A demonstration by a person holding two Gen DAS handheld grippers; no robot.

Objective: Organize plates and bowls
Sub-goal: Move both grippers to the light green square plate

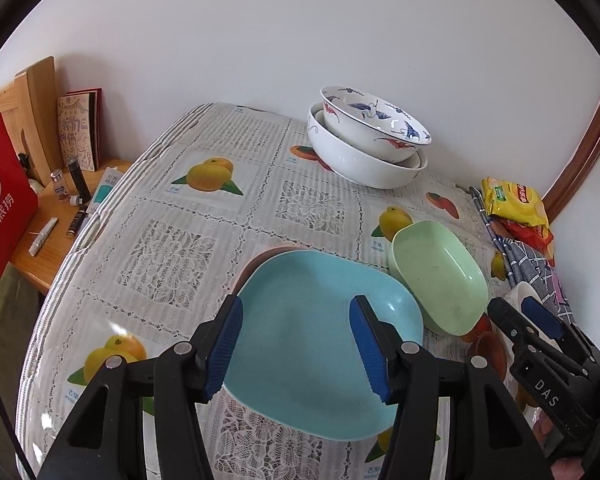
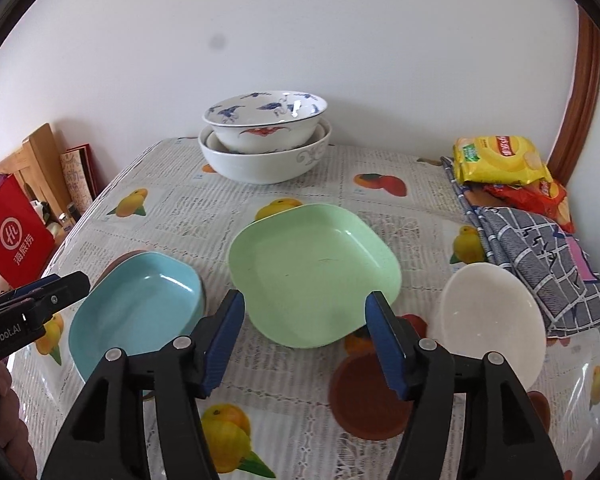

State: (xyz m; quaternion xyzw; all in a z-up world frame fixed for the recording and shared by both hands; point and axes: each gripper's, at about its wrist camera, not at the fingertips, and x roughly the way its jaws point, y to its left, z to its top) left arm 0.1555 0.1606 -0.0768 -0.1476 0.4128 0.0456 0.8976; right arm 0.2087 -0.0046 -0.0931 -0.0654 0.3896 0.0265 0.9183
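Table [image 2: 380, 208] with fruit cloth. Big white bowl [image 2: 260, 168] at back edge holds patterned bowl [image 2: 266, 122]. Green dish [image 2: 314, 264], blue dish [image 2: 140, 312], white bowl [image 2: 488, 320] up front, all empty. Left gripper [image 1: 296, 348] and right gripper [image 2: 304, 344] agape, gripping nothing.

Both wrist cameras look steeply down along their fingers from the near edge of the surface [image 1: 188, 208], close above it. They share the blue plate [image 1: 320, 340], the green plate [image 2: 312, 268] and the far stacked bowls [image 2: 266, 148], the left view sitting further left.
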